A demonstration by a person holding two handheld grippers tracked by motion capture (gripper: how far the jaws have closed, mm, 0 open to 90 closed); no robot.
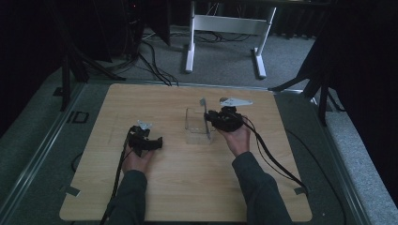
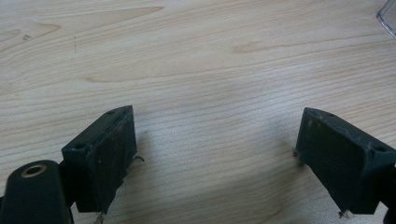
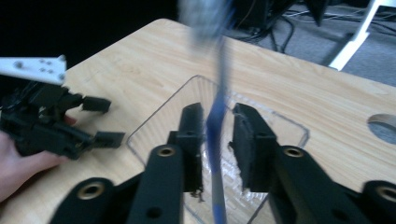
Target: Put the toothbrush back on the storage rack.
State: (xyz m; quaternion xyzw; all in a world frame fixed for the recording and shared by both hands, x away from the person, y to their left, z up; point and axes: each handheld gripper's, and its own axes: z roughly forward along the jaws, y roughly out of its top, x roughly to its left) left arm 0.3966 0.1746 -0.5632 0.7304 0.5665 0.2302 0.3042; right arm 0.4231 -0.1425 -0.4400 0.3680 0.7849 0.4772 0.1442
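A blue-handled toothbrush stands nearly upright between the jaws of my right gripper; it is blurred, and its pale head is at the top. The jaws stand a little apart on either side of the handle and their pads do not press on it. Its lower end reaches into a clear plastic container. From above, the right gripper sits at the right side of the container, with the toothbrush rising out of it. My left gripper is wide open over bare wood, left of the container.
The light wooden table has free room in front of and behind both hands. The left gripper and its hand lie to the left of the container. Beyond the far edge are a white desk frame, floor cables and dark stands.
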